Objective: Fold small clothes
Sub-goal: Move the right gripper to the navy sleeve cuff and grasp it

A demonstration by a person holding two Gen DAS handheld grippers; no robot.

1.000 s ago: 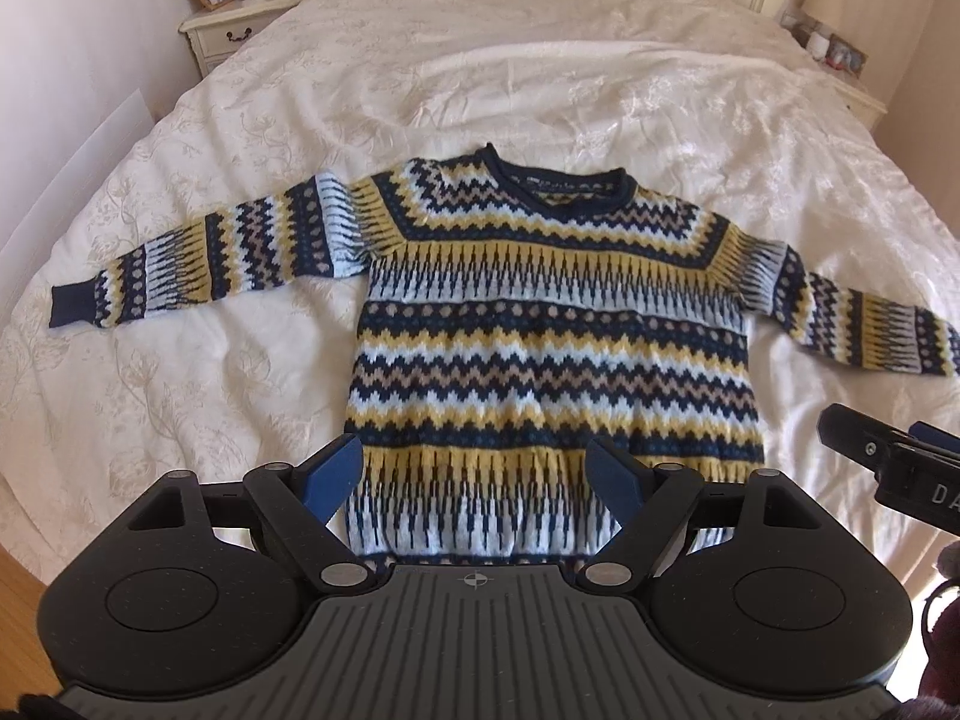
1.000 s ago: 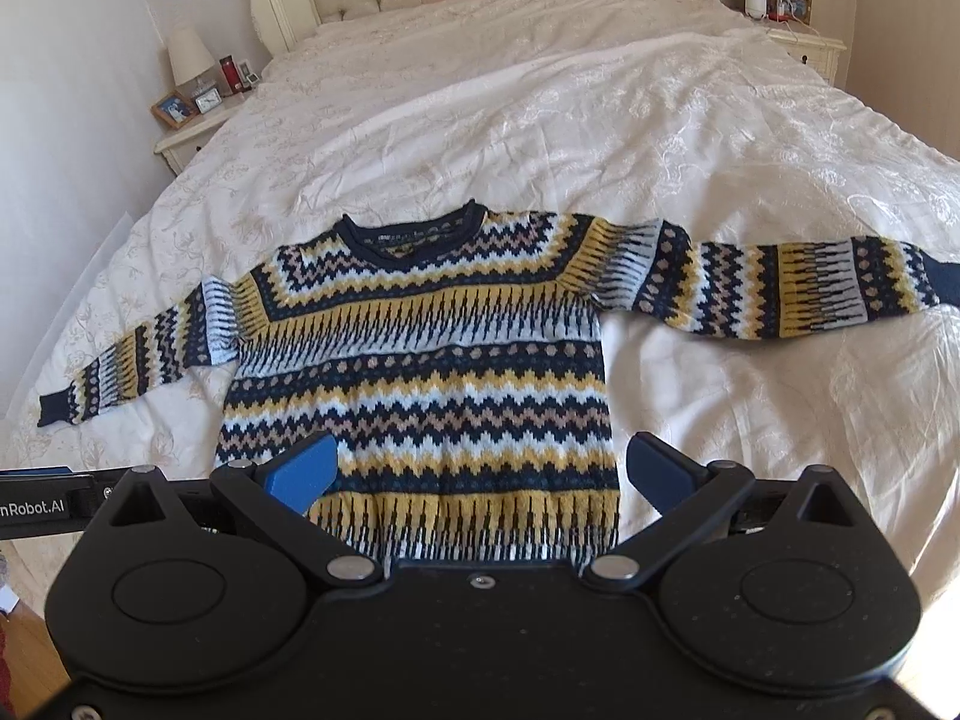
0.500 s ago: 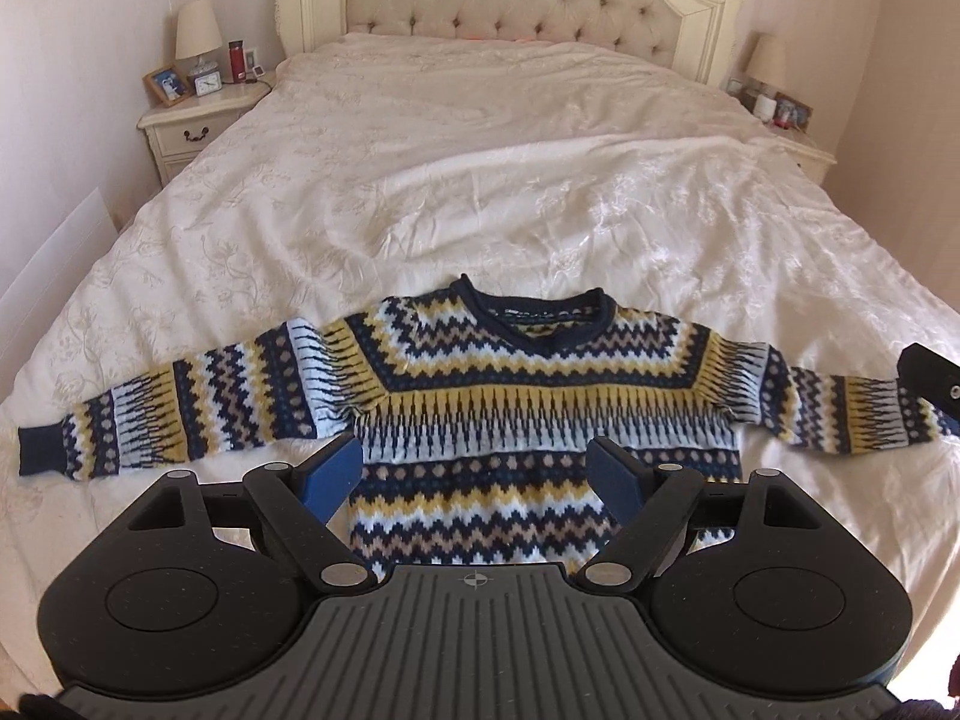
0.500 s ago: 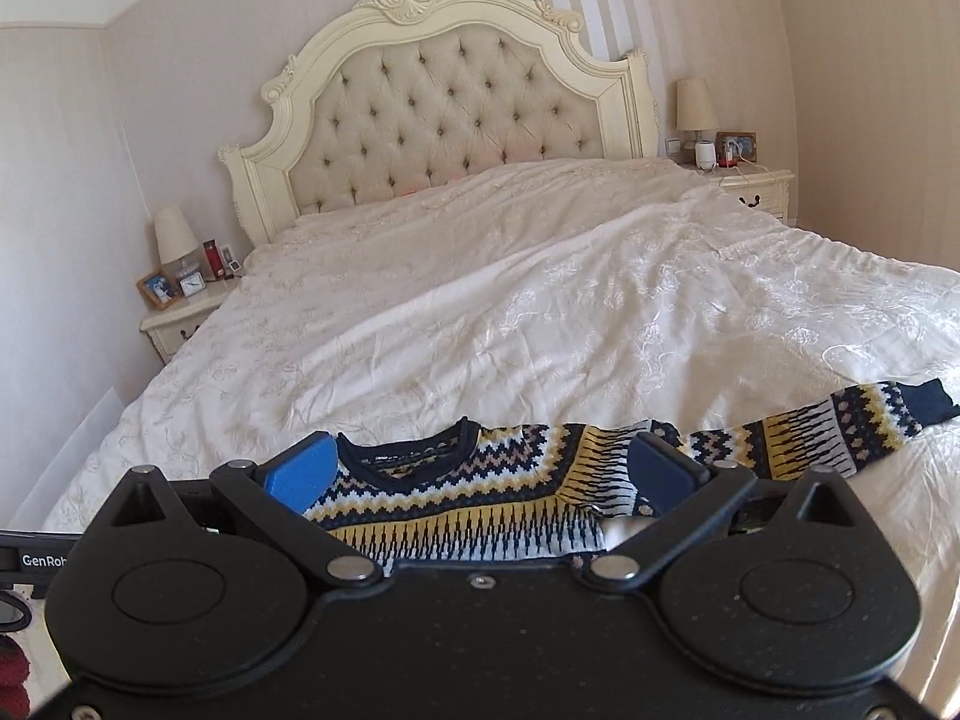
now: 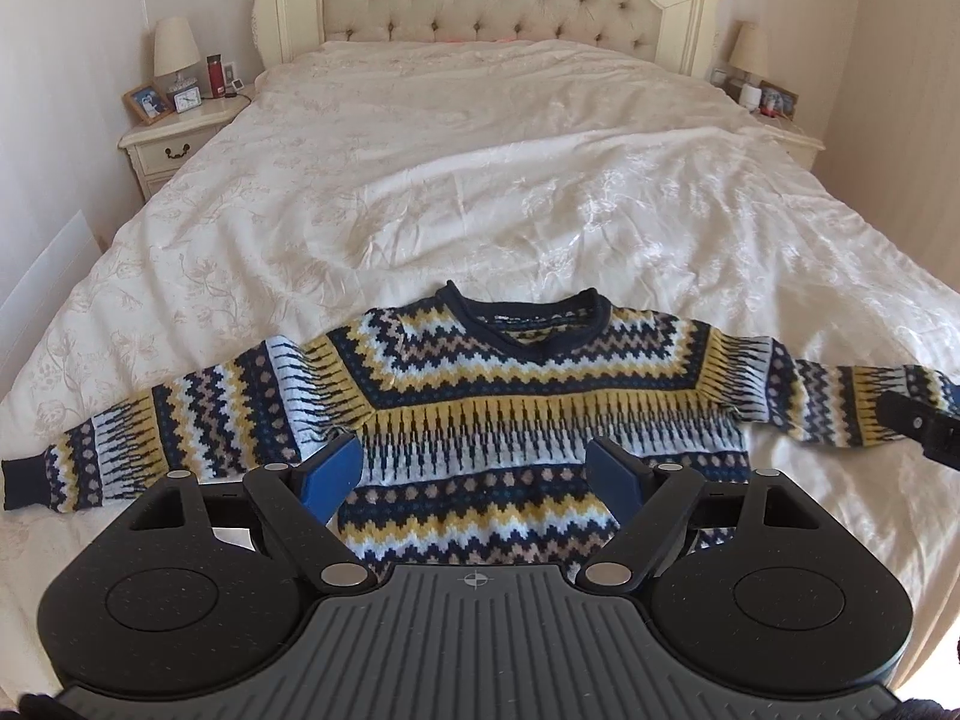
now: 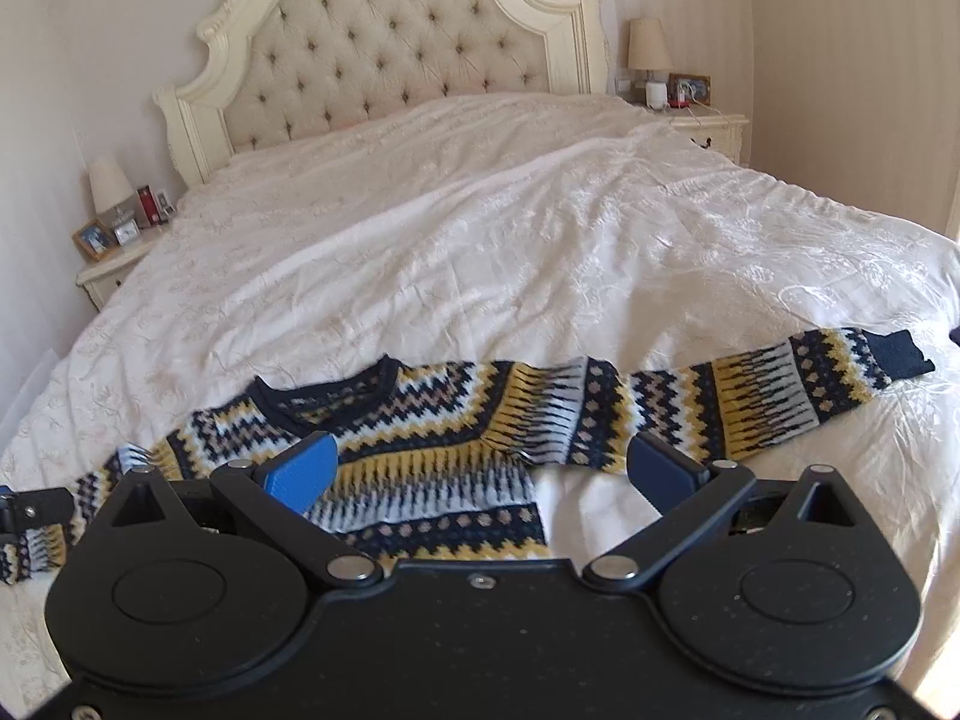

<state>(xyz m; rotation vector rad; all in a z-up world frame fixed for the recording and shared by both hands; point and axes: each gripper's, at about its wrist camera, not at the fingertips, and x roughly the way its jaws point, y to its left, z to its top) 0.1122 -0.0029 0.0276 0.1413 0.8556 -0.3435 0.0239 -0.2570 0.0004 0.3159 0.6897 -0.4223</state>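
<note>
Left gripper (image 5: 474, 468) and right gripper (image 6: 480, 468), jaws spread wide, empty, above the jumper's lower body. Bed (image 5: 480, 180): jumper (image 5: 510, 396) flat, face up, sleeves outstretched. Judged first fold: pinch each cuff (image 6: 900, 354), carry it across the chest, keeping the knit flat

Lighting: bright, soft daylight; its source lies outside both views. Bedspread (image 5: 540, 192) near-white, sheen strongest toward 3 o'clock in the left wrist view. Shadows: faint, shallow in the cloth folds; darker beneath the left gripper (image 5: 474, 474) and right gripper (image 6: 480, 468) at 6 o'clock. Focus: sharp centrally; sweater (image 5: 516, 396) pattern crisp. Distortion: strong fisheye bowing of walls and headboard (image 6: 396, 42); black vignette at the corners. Motion blur: slight softness in the right wrist view.
</note>
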